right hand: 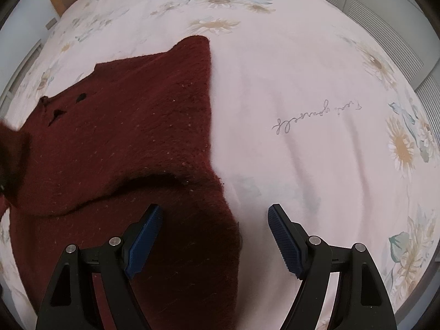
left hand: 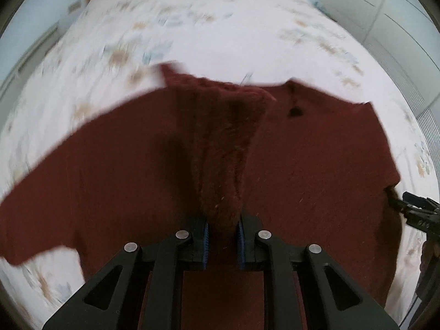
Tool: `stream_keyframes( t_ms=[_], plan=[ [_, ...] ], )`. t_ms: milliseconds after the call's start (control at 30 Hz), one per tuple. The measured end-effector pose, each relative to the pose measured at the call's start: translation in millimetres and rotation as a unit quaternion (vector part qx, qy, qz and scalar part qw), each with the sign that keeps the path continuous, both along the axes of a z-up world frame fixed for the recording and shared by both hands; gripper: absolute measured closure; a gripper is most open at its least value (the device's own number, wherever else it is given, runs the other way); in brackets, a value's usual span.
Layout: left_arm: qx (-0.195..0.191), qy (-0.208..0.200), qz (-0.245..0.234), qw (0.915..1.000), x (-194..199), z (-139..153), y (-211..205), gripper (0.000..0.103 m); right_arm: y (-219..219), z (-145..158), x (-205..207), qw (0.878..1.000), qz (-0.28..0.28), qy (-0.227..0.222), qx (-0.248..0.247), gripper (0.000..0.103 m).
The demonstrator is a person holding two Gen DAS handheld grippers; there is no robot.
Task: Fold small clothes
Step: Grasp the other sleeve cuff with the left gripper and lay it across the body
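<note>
Wool, dark red and fuzzy: that is what fills both of my views, a small knitted sweater [left hand: 316, 165] spread on the big bed [left hand: 220, 27], which has a pale pink sheet with faded daisy flowers printed on it.

My left gripper [left hand: 222, 236] points steeply down. Its two blue pads [left hand: 206, 243] are squeezed together on a pinched-up ridge of the red knit, so I am gripping the sweater there. From the pinch the fold runs straight away from me like a little tent, up to the far edge of the cloth. This view is smeared, so I cannot make out fine details.

The sweater's long side runs left to right across this view. One end reaches down to the lower left edge, and the other end goes off to the right. Near the far edge there is a small dark hole in the knit.

My right gripper [right hand: 214, 236] also points steeply down, and its jaws stand wide apart with nothing pinched. The left blue pad [right hand: 143, 243] hangs over the red knit, and the right one hangs over bare sheet. The sweater's edge lies between them.

In the right view the sweater [right hand: 123, 143] fills the left half, with one corner pointing away toward the far side of the bed [right hand: 302, 68]. Some thin grey handwriting [right hand: 316, 117] is printed on the sheet to the right, upside down to me.
</note>
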State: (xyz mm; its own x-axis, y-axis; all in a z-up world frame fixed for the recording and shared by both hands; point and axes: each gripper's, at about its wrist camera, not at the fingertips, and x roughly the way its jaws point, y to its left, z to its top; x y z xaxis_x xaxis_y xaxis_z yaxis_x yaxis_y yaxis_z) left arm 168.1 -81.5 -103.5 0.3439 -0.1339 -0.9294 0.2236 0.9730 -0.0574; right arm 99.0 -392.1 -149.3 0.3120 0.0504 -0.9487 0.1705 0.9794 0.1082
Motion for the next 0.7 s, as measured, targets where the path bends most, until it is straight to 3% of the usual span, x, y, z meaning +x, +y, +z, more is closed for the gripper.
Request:
stream_keyframes(
  t_ms=[267, 367, 433, 467, 533, 700],
  plan=[
    [-0.023, 0.051, 0.039, 0.9977, -3, -20, 39, 0.082, 10, 6, 5, 1.000, 0.008, -0.004, -0.003, 0.023],
    [-0.010, 0.060, 0.044, 0.9972, 0, -18, 49, 0.063, 12, 11, 5, 1.000, 0.014, -0.009, -0.008, 0.023],
    [-0.014, 0.061, 0.050, 0.9967, 2, -11, 60, 0.039, 12, 12, 5, 1.000, 0.016, -0.011, -0.009, 0.023],
    [-0.016, 0.059, 0.054, 0.9966, 1, -8, 66, 0.031, 12, 13, 4, 1.000, 0.016, -0.012, -0.010, 0.023],
    [-0.015, 0.054, 0.061, 0.9965, 5, 0, 79, 0.003, 12, 14, 4, 1.000, 0.017, -0.013, -0.011, 0.023],
    [-0.017, 0.042, 0.088, 0.9951, 25, 11, 103, 0.001, 14, 13, 3, 1.000, 0.021, -0.011, -0.013, 0.023]
  ],
)
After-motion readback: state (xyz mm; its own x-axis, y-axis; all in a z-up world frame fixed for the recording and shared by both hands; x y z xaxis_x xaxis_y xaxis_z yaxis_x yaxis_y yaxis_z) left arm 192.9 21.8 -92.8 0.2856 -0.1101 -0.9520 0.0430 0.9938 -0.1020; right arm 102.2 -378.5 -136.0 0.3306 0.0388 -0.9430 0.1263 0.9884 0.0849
